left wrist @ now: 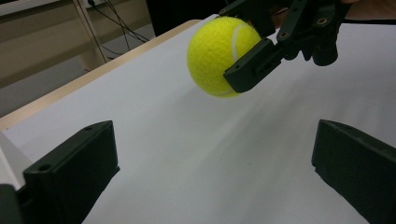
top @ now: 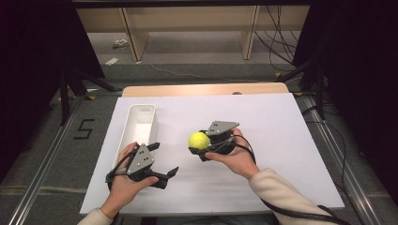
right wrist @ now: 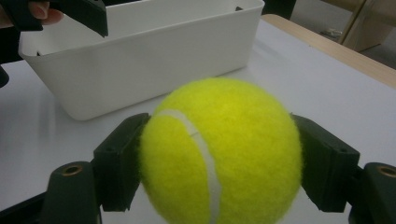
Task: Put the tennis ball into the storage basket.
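While right tool (top: 199, 151) clamps tennis ball (top: 198, 140) between both jaws, ball appears lifted just off white bench (top: 263, 122), though contact hard to judge. Left tool (top: 164, 159) spread wide, holding nothing, ball ahead of its jaws. White bin (top: 139, 123) beyond left tool.

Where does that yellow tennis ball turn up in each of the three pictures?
High view: tennis ball at table centre, in the right tool.
Left gripper view: top centre, lifted off the table, clamped by the other tool.
Right gripper view: front centre, between the jaws.
Shared landmark: white bin, in the high and right gripper views.
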{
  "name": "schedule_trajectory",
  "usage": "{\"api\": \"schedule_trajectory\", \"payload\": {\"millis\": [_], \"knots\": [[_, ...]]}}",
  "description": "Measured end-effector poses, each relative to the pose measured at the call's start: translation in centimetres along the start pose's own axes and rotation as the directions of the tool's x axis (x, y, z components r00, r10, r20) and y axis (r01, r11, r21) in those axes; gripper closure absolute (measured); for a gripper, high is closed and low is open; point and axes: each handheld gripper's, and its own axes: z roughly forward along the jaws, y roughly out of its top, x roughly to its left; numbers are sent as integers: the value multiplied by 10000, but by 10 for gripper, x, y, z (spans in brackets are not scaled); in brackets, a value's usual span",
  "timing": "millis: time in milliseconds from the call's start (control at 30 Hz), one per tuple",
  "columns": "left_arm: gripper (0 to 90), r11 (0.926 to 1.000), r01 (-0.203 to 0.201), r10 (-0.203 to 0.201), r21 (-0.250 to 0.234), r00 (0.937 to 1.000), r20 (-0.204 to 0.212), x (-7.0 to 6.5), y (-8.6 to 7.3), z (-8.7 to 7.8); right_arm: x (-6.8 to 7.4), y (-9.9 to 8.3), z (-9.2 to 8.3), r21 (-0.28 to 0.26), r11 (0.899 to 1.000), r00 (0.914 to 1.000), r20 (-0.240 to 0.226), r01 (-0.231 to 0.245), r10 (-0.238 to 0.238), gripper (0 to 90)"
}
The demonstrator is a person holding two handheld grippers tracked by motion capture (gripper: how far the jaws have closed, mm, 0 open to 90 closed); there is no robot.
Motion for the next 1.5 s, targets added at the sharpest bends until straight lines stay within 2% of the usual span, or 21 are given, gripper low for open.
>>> {"api": "schedule_trajectory", "payload": {"millis": [1500], "knots": [[0,10000,-27,27,-7,10000,-21,0,0,0,-2,19,8,-381,9993,10000,37,37,-35,261]]}}
